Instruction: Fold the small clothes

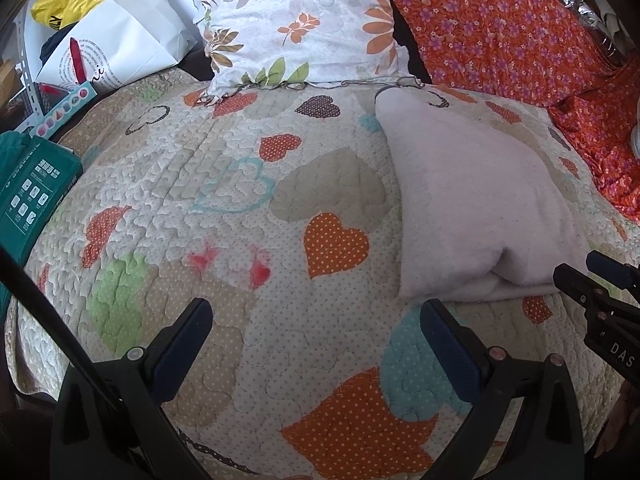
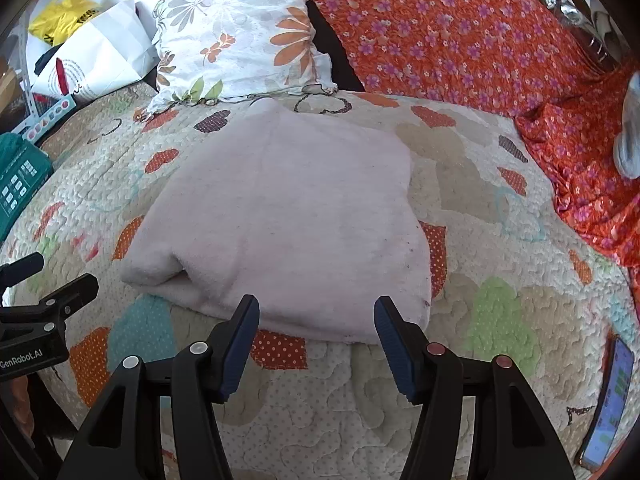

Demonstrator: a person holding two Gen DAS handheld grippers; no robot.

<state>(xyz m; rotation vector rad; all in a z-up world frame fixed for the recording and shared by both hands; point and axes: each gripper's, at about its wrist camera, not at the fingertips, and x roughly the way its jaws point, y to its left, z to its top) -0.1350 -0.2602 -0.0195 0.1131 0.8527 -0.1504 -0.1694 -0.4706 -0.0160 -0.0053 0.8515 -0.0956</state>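
Observation:
A pale pink fleece garment [image 2: 288,216] lies folded on the heart-patterned quilt [image 2: 500,300], with a doubled edge at its near left corner. It shows at the right of the left wrist view [image 1: 472,208]. My right gripper [image 2: 316,312] is open and empty, its fingertips just at the garment's near edge. My left gripper [image 1: 316,312] is open and empty over bare quilt [image 1: 240,184], to the left of the garment. The right gripper also shows at the right edge of the left wrist view [image 1: 588,272], and the left gripper at the left edge of the right wrist view [image 2: 52,276].
A floral pillow [image 1: 296,20] and an orange flowered cloth [image 2: 460,40] lie at the back. White and yellow bags [image 1: 112,40] and a green box [image 1: 32,184] sit at the left. A phone [image 2: 612,404] lies at the quilt's right edge.

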